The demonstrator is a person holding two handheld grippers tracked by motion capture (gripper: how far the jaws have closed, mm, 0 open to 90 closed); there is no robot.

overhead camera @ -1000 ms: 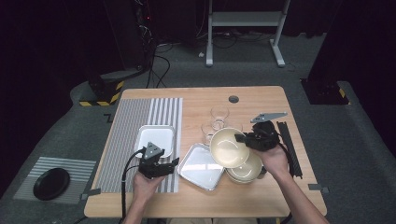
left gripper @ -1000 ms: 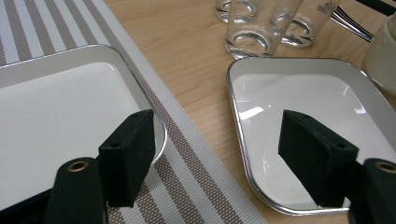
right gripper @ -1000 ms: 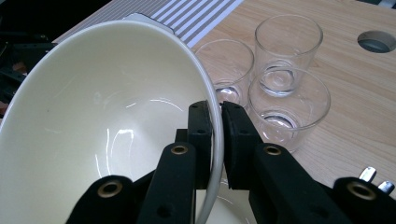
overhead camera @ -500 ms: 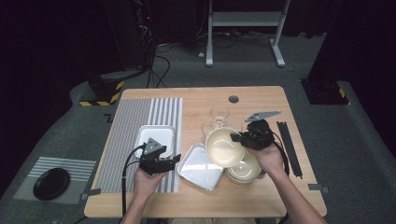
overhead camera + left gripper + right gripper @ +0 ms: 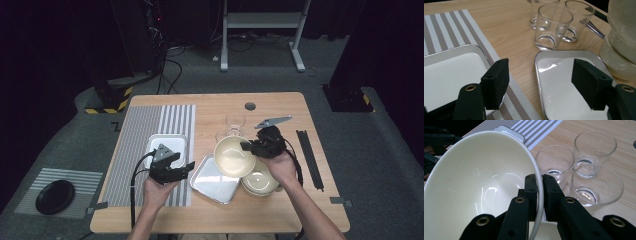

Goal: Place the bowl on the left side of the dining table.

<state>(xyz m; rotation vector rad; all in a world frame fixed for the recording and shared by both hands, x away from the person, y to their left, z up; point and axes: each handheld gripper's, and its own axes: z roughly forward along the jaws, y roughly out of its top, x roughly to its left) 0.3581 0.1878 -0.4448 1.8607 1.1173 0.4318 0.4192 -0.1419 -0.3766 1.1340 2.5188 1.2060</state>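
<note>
High view: cream bowl [image 5: 234, 156] is being held tilted by its rim in the right tool [image 5: 250, 146], above a second bowl [image 5: 260, 181] and beside a steel tray [image 5: 216, 172] on the table [image 5: 280, 107]. Left gripper view: left tool [image 5: 541, 77] is being held wide open, gripping nothing, over the tray [image 5: 554, 75]. Right gripper view: right tool [image 5: 540, 187] is being kept clamped on the bowl [image 5: 474, 182] rim, glasses [image 5: 596, 187] just beyond.

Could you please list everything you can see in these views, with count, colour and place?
Table: one, light wood, centre.
Placemat: one, grey-striped, table's left.
Trays: two, white; one on placemat, one beside it.
Bowls: two, cream; one held tilted, one on the table below.
Glasses: three, clear, behind the bowls.
Black strip: one, table's right.
Black dish: one, on floor mat, left.
Left gripper: black, open, above the trays.
Right gripper: black, pinching the held bowl's rim.
</note>
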